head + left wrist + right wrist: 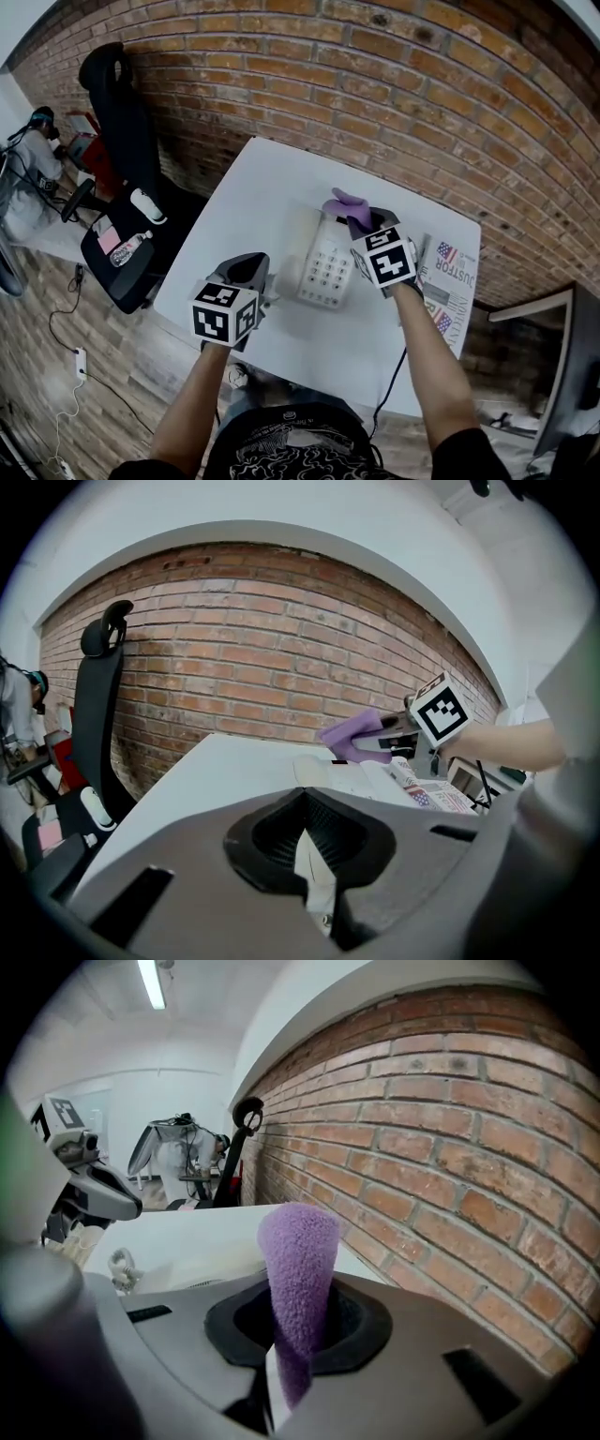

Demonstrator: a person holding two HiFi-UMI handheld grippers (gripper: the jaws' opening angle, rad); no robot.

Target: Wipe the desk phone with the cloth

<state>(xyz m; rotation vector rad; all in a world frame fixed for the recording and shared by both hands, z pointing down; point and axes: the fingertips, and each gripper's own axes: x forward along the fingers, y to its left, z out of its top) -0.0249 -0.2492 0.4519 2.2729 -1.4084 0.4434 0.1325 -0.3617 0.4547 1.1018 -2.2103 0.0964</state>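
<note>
A white desk phone point(325, 264) is seen lying on a white table point(253, 187), its keypad facing up. The right gripper point(361, 223) is held at the far end of the phone, on the side toward the brick wall point(375, 84), and its jaws are closed tight on a purple cloth point(339, 202). In the right gripper view, the cloth is pinched low between the jaws and stands up out of them as a rolled, tapering fold. From the head view, the free end of the cloth is seen just over the far edge of the phone; whether it touches the phone cannot be told. The left gripper point(248, 269) is held to the left of the phone, near it but apart from it, over bare table. In the left gripper view its jaws are drawn together, with only a thin pale sliver showing between them, and nothing is gripped. A newspaper point(448, 281) is laid flat on the table to the right of the phone, beyond the right gripper. A black office chair point(117, 141) is placed well to the left of the phone, off the table and beside the wall.
</note>
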